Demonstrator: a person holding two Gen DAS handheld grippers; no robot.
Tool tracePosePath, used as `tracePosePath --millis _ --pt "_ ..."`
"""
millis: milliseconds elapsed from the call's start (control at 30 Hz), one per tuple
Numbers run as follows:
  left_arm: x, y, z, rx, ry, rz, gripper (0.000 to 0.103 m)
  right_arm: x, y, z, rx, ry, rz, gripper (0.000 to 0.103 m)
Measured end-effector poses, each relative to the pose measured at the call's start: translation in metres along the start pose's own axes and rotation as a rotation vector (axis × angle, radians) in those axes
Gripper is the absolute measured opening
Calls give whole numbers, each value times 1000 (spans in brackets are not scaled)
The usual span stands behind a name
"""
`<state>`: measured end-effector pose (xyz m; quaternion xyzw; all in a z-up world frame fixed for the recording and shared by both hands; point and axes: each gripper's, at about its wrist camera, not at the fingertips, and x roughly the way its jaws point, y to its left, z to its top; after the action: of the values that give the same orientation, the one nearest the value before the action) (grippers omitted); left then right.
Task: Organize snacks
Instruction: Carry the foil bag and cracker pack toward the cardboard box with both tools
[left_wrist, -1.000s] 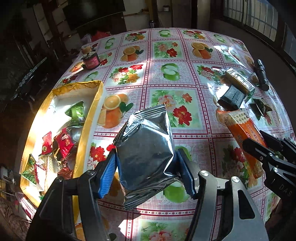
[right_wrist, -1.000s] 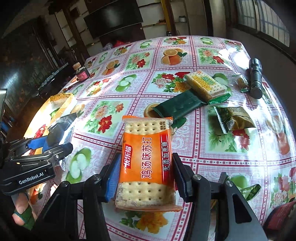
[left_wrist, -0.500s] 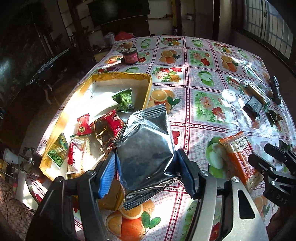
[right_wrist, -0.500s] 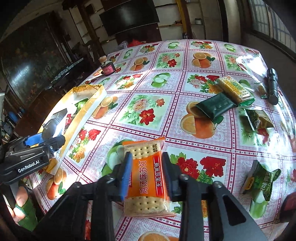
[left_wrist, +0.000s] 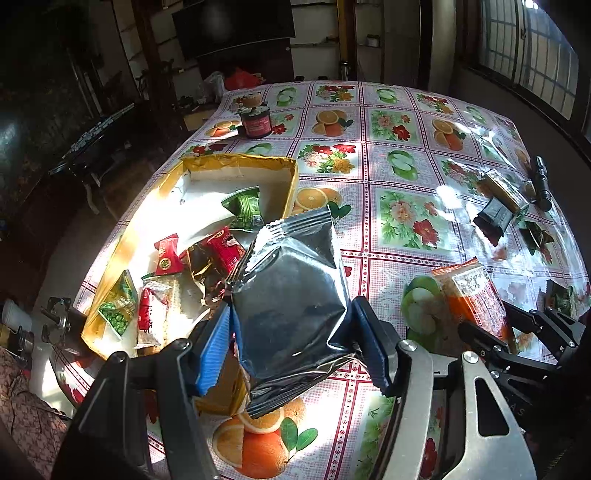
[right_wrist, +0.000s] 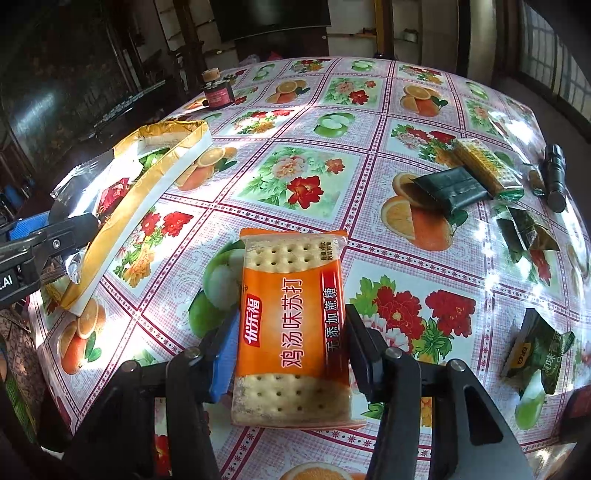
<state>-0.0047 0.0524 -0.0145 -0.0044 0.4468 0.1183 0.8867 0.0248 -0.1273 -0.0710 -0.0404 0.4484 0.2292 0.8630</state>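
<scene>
Beside the box (left_wrist: 236, 162): several snacks are boxed, two are in transit.
Silver pouch (left_wrist: 291, 295) is gripped by left tool (left_wrist: 295, 343); right tool (right_wrist: 288, 354), closing, holds cracker pack (right_wrist: 291, 325); others remain on tabletop (right_wrist: 369, 122).

Both wrist cameras look steeply down, close, sharing the tablecloth (left_wrist: 406, 173) and box (right_wrist: 122, 206).

— What is the table (right_wrist: 369, 122) covered with?
— A cloth printed with fruit and flowers is spread over it.

— What is laid on it?
— A yellow box (left_wrist: 236, 162), a red jar (left_wrist: 255, 124), a black torch (right_wrist: 556, 177), a dark green packet (right_wrist: 448, 190), a yellow cracker pack (right_wrist: 484, 166) and small green sachets (right_wrist: 524, 230) are seen there.
</scene>
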Motion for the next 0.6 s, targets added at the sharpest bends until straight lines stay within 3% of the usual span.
tracePosePath --millis 267,600 --pt "-10 21 -2 -32 -40 44 64 -20 17 14 -2 -66 67 53" --pt "-10 54 -8 -89 -42 68 64 -23 52 27 -46 -88 134 53"
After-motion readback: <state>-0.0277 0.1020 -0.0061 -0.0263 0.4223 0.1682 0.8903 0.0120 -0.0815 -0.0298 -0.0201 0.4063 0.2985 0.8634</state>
